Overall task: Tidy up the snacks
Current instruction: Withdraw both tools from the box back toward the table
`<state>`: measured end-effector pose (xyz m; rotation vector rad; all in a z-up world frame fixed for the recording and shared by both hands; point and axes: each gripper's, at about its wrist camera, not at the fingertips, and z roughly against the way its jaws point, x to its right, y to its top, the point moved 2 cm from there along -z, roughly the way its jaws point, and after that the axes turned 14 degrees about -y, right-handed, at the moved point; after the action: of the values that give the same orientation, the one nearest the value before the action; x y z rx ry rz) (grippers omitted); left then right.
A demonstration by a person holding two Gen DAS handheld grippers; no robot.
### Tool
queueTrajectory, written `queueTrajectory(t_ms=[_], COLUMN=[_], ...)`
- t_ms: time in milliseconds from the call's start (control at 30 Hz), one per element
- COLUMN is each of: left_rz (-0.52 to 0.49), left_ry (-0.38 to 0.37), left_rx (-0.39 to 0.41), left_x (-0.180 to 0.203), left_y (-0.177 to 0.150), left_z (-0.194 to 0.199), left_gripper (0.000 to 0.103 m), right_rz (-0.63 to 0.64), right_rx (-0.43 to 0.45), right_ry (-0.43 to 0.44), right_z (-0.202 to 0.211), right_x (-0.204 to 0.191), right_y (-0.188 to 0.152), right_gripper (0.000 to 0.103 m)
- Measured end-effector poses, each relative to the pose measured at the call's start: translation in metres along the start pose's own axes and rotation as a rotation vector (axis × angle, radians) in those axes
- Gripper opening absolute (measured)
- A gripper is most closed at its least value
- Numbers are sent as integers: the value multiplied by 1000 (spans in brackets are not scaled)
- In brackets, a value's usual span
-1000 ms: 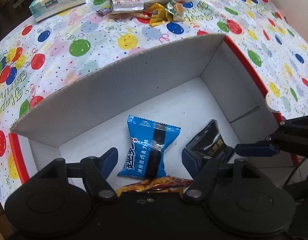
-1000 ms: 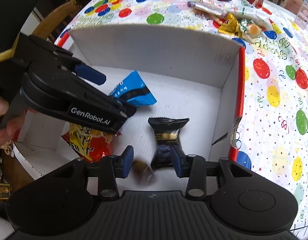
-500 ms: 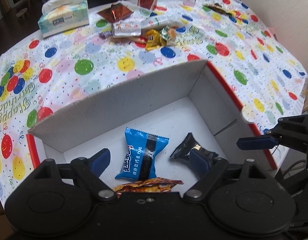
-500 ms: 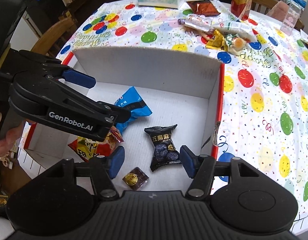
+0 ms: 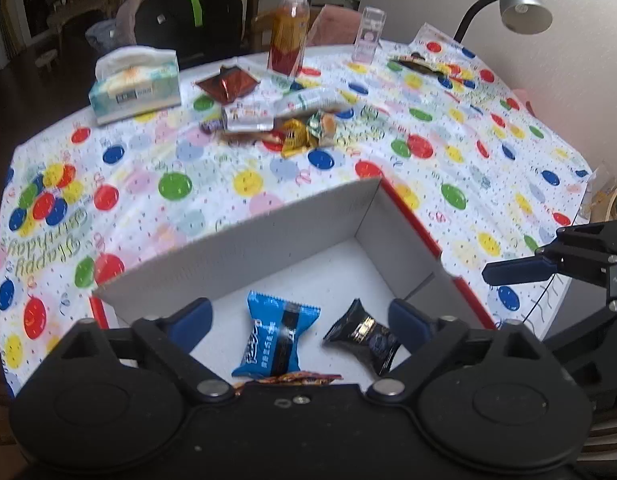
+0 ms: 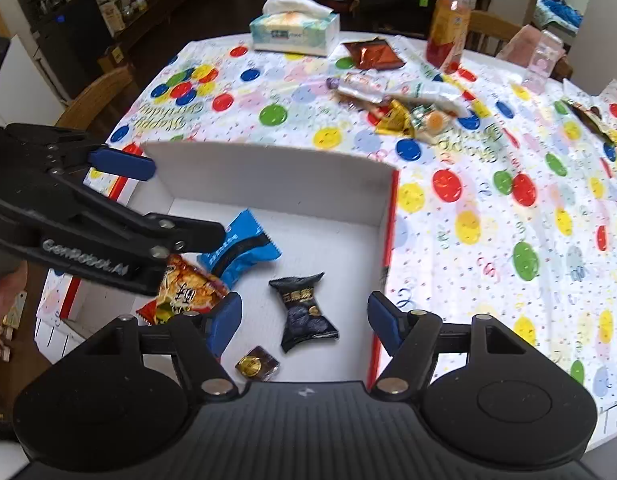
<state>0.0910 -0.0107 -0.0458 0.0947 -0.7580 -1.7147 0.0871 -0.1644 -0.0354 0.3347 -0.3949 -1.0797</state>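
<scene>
A white cardboard box (image 6: 276,176) (image 5: 268,240) with red trim sits at the near table edge. Inside lie a blue snack packet (image 6: 244,248) (image 5: 274,338), a black packet (image 6: 304,312) (image 5: 366,336), a red-orange packet (image 6: 188,292) (image 5: 296,379) and a small dark gold-foiled candy (image 6: 257,364). My left gripper (image 5: 298,316) hovers open above the box, nothing between its fingers. My right gripper (image 6: 304,316) is also open over the box's right side, empty. A heap of loose snacks (image 5: 284,120) (image 6: 396,104) lies mid-table.
A tissue box (image 6: 294,32), a brown foil packet (image 6: 372,54), an orange drink bottle (image 6: 448,20) and a clear plastic cup (image 5: 368,36) stand at the far side. More wrappers (image 5: 424,66) lie far right near a desk lamp (image 5: 520,4). Wooden chairs (image 6: 96,92) surround the table.
Both grippers have risen and pulled back from the box, so more of the table shows. The right gripper opened wider, leaving the black packet and small candy lying in the box.
</scene>
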Motion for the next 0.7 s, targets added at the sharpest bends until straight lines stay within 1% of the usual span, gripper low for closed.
queueTrajectory(t_ms=[233, 400, 533, 700], left_rz=[-12, -20, 9, 52], left_ry=[-2, 33, 39, 68], left_rx=[44, 111, 152, 162], left_x=[8, 12, 10, 4], left_y=[17, 36, 58, 87], left_z=[8, 10, 7, -9], left_gripper=[102, 102, 103, 103], right_rz=[-20, -34, -50, -65], right_rx=[32, 53, 63, 57], right_ry=[-12, -11, -12, -4], right_z=[9, 7, 0, -22], right_x=[19, 42, 67, 101], right_y=[15, 31, 47, 70], right_gripper=[69, 70, 70, 71])
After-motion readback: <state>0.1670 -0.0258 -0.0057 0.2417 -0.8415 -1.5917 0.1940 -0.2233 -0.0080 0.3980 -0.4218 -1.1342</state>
